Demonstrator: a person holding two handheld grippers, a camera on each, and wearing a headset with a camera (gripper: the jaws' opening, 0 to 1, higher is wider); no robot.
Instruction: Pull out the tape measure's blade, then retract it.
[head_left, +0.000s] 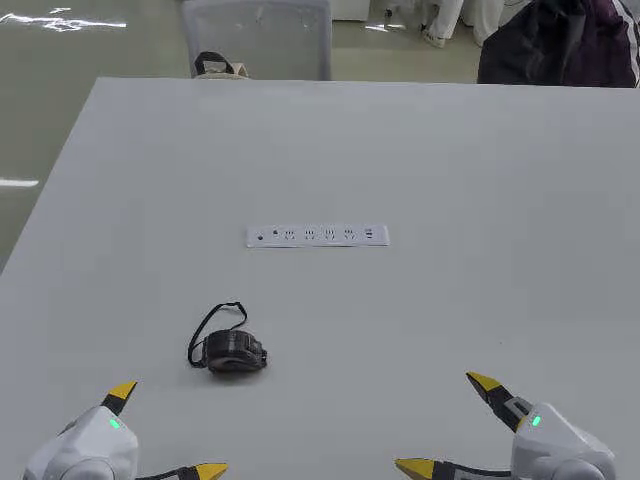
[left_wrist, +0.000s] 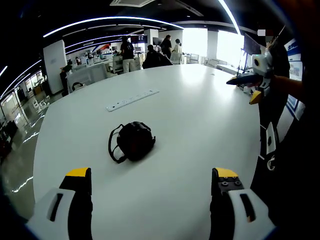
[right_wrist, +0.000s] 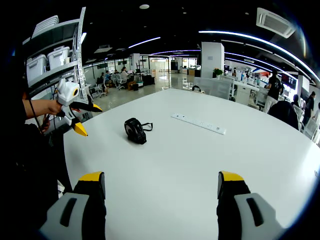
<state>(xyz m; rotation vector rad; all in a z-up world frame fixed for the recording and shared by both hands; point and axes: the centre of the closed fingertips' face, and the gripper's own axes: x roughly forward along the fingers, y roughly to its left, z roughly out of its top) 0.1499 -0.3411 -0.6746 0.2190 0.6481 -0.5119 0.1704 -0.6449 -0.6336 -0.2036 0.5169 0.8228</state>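
Note:
A black tape measure with a looped wrist strap lies on the white table, blade inside the case. It sits ahead of my left gripper, which is open with yellow-tipped jaws spread wide. In the left gripper view the tape measure lies beyond my open left gripper, untouched. My right gripper is open at the table's near right, holding nothing. In the right gripper view the tape measure lies far ahead to the left of my right gripper, near the left gripper.
A white power strip lies across the table's middle, beyond the tape measure. A grey chair stands at the far edge, and a dark bag sits at the far right corner. Shelving stands off to the left.

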